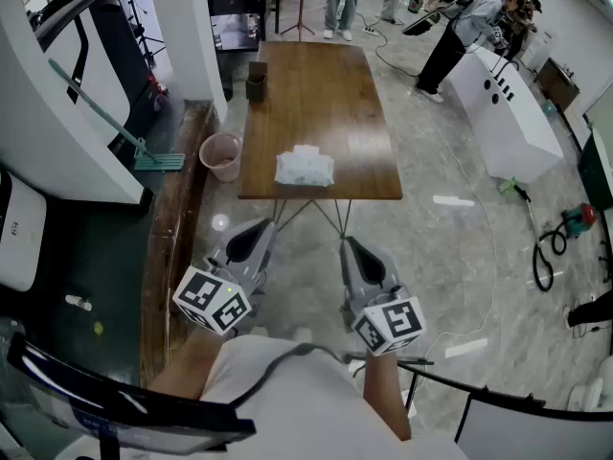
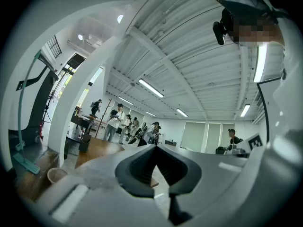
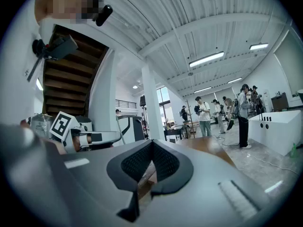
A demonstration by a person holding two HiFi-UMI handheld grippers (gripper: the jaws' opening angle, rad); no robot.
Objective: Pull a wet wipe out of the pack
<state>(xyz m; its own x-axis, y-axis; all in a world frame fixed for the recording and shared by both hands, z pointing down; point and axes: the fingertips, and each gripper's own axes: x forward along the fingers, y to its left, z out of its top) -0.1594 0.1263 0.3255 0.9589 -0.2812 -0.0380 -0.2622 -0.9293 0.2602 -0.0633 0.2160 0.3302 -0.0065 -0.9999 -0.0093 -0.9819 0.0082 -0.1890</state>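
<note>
Our left gripper (image 2: 155,148) has its dark pads (image 2: 138,167) brought together at the tips, with nothing between them. Our right gripper (image 3: 151,143) is closed tip to tip in the same way and is also empty. In the head view the left gripper (image 1: 251,241) and right gripper (image 1: 356,257) sit side by side at lower centre, both pointing up the frame, with a strip of bare floor (image 1: 306,257) between them. Both are below the near edge of the wooden table (image 1: 316,94), not over it. The wet wipe pack (image 1: 305,168) lies flat on the tabletop near that edge, about midway across its width and well apart from both grippers. Bare wood surrounds the pack on every side. A dark cup (image 1: 256,80) stands far up the table by its left edge. The thin metal legs (image 1: 316,214) cross below the near edge, just above the gripper tips. Left of the table a pink bucket (image 1: 221,155) sits close to its side, and a long wooden ledge (image 1: 168,247) runs down the left of the frame, narrowing that side. To the right the floor lies open as far as a white counter (image 1: 508,113) at upper right and a looped cable (image 1: 551,252) at the right. People (image 1: 343,3) stand beyond the table's far end, along the top of the frame.
</note>
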